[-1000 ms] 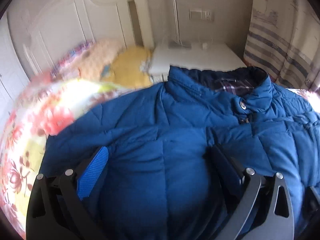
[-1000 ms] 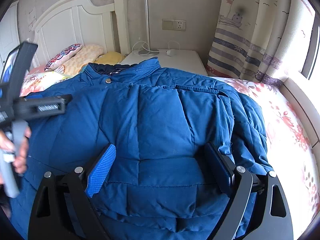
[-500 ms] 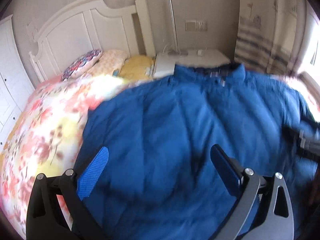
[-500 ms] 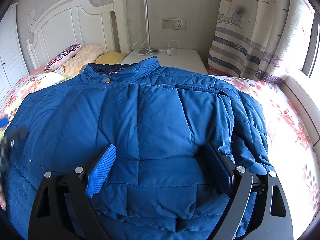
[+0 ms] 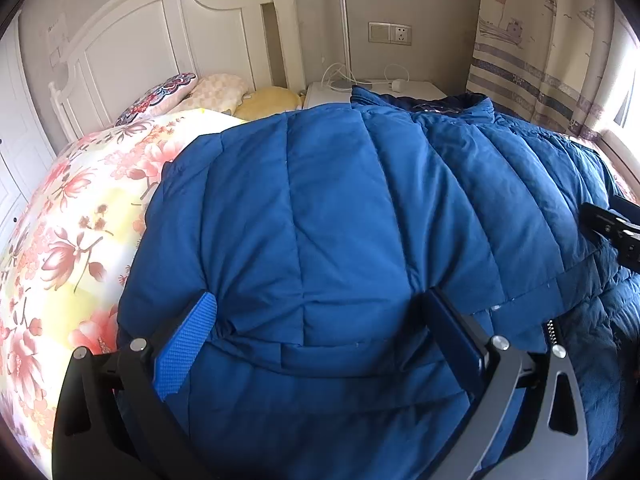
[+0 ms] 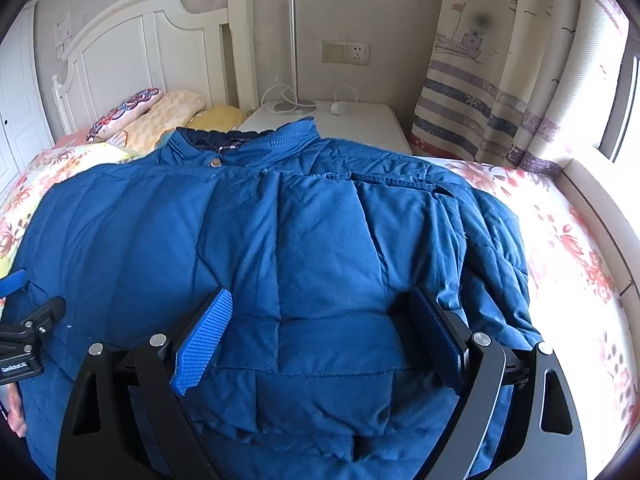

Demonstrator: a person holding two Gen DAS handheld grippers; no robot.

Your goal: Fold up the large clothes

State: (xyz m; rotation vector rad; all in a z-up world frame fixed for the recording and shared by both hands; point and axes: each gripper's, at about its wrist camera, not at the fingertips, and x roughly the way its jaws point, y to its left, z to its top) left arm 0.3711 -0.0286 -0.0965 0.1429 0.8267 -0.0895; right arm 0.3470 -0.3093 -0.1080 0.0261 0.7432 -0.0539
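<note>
The blue padded jacket is spread across the floral bed, collar toward the headboard; the fold is judged best made by lifting both lower edges together and evenly. The left hand-held gripper and right hand-held gripper are held wide apart, pressed on the quilting, nothing clamped.

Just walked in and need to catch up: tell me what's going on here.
A person with a gripper in each hand is folding a blue jacket spread on the bed. Both the left gripper and right gripper are open, fingers pressed into the padding near the hem. Its collar points toward the nightstand.
</note>
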